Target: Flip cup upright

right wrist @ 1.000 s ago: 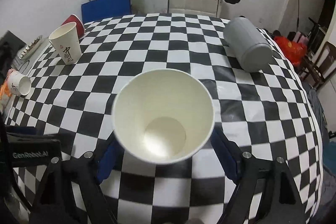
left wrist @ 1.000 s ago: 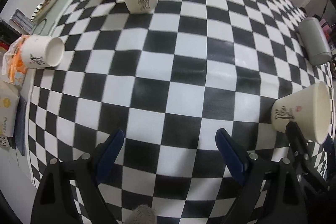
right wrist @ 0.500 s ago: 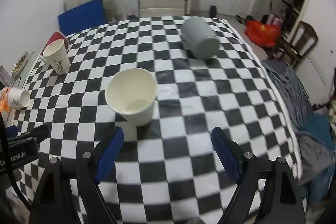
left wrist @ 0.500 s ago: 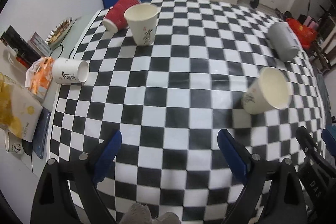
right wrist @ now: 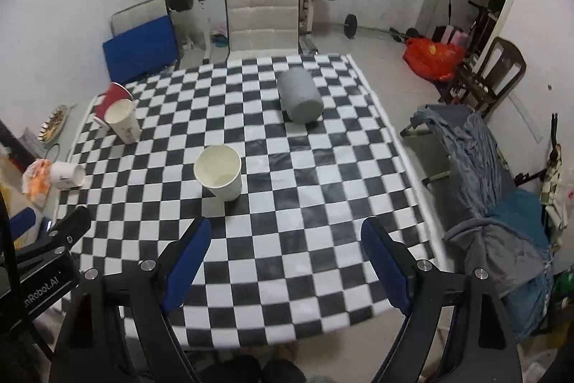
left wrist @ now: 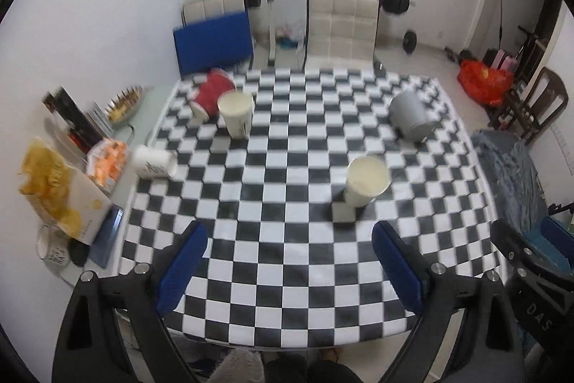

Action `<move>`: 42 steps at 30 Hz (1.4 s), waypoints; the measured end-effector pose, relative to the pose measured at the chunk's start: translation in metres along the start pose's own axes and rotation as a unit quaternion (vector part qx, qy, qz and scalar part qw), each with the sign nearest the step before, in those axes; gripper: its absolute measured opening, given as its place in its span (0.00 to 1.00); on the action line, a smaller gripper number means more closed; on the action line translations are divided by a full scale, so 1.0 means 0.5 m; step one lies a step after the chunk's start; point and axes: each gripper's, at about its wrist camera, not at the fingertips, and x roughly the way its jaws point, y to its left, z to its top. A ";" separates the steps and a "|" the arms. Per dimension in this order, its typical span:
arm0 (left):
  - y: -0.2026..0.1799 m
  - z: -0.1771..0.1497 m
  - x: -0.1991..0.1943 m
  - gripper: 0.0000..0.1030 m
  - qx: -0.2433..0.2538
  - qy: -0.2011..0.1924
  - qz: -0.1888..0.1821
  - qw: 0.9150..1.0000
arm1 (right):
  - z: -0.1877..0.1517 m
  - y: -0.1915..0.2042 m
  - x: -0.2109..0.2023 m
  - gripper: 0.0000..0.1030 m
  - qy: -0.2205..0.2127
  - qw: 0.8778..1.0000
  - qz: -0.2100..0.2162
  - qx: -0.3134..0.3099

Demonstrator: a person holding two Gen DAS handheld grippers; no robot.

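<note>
With the near paper cup [right wrist: 219, 172] upright and both grippers' fingers [right wrist: 186, 253] spread empty, you'd next reach left of it for the small tipped cup [left wrist: 154, 162].

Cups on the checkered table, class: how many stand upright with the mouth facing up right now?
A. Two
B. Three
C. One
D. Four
A. Two white paper cups stand mouth up, one near the middle and one at the far left beside the red cup; the red cup, the gray cup and the small white cup at the left edge all lie on their sides.
</note>
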 end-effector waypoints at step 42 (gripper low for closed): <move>-0.018 -0.013 -0.350 0.91 -0.032 -0.106 0.014 0.994 | 0.021 -0.069 -0.455 0.85 -0.121 0.991 0.041 -0.027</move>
